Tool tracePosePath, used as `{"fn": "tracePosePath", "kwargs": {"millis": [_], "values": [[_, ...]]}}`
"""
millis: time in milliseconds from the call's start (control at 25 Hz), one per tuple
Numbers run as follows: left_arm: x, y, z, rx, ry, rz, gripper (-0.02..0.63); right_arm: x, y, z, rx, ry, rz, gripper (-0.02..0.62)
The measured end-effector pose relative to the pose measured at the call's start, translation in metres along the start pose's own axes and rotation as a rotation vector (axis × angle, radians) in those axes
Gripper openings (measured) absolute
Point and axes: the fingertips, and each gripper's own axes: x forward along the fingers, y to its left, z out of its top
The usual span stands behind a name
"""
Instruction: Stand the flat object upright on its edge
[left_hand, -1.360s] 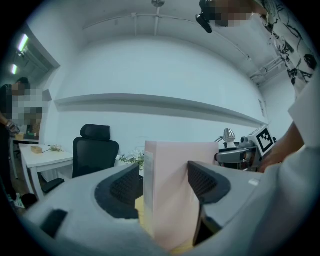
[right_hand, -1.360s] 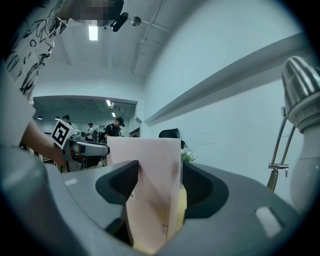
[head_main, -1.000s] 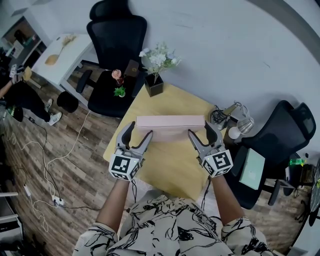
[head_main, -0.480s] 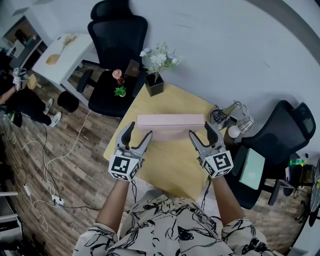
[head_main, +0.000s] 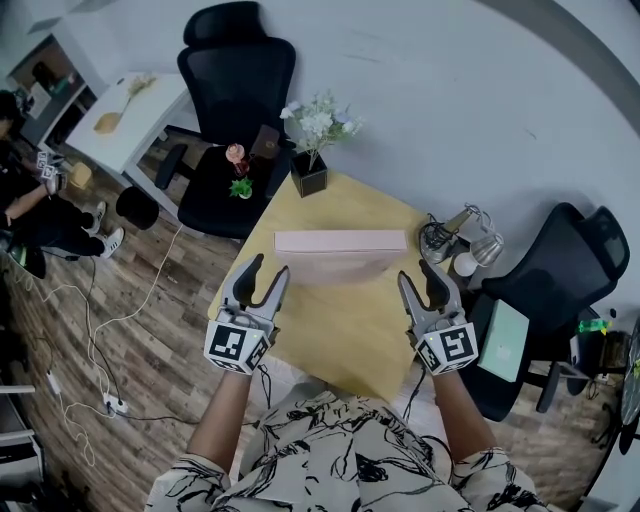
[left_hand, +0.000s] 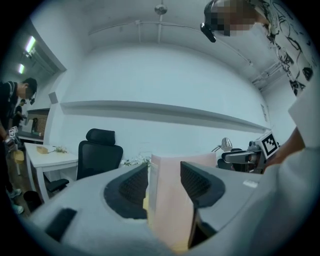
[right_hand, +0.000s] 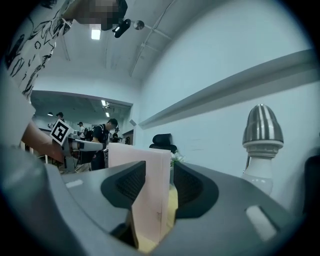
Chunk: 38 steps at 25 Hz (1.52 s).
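The flat pink box (head_main: 340, 242) stands upright on its long edge across the middle of the yellow table (head_main: 340, 330). My left gripper (head_main: 267, 268) hovers short of the box's left end, and my right gripper (head_main: 420, 274) short of its right end. Neither touches the box. Both pairs of jaws have just been closing, and nothing is between them. The left gripper view looks along its jaws at the end of the box (left_hand: 167, 210). In the right gripper view the other end of the box (right_hand: 150, 200) rises beyond the pads.
A black vase of white flowers (head_main: 310, 168) stands at the table's far edge. A desk lamp (head_main: 470, 248) stands at the right edge. Black office chairs (head_main: 235, 90) (head_main: 560, 275) flank the table. Cables (head_main: 90, 330) lie on the wooden floor at the left.
Both grippers have drawn back toward me and slightly outward, away from the box's ends. Their jaws are narrower than before. The box has stayed upright in place.
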Motion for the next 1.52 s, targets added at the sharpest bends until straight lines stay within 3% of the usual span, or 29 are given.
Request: {"fn": "tracePosePath", "kwargs": {"millis": [200, 400, 520, 720, 1280, 1520], "values": [[-0.021, 0.001, 0.010, -0.019, -0.014, 0.038, 0.161, -0.021, -0.007, 0.010, 0.030, 0.003, -0.050, 0.090], [-0.039, 0.005, 0.023, -0.037, -0.021, 0.082, 0.124, -0.039, -0.004, 0.026, 0.011, -0.018, -0.063, 0.031], [-0.047, 0.008, 0.032, -0.032, -0.025, 0.111, 0.070, -0.045, -0.003, 0.032, -0.004, -0.021, -0.071, 0.026], [-0.057, 0.002, 0.054, 0.040, -0.047, 0.119, 0.002, -0.057, 0.000, 0.047, -0.016, -0.029, -0.082, -0.003], [-0.081, 0.014, 0.085, 0.010, -0.040, 0.181, 0.000, -0.088, -0.015, 0.091, 0.001, -0.091, -0.163, -0.003], [-0.098, 0.013, 0.103, 0.077, -0.063, 0.219, 0.000, -0.098, -0.026, 0.105, 0.012, -0.123, -0.190, -0.003]]}}
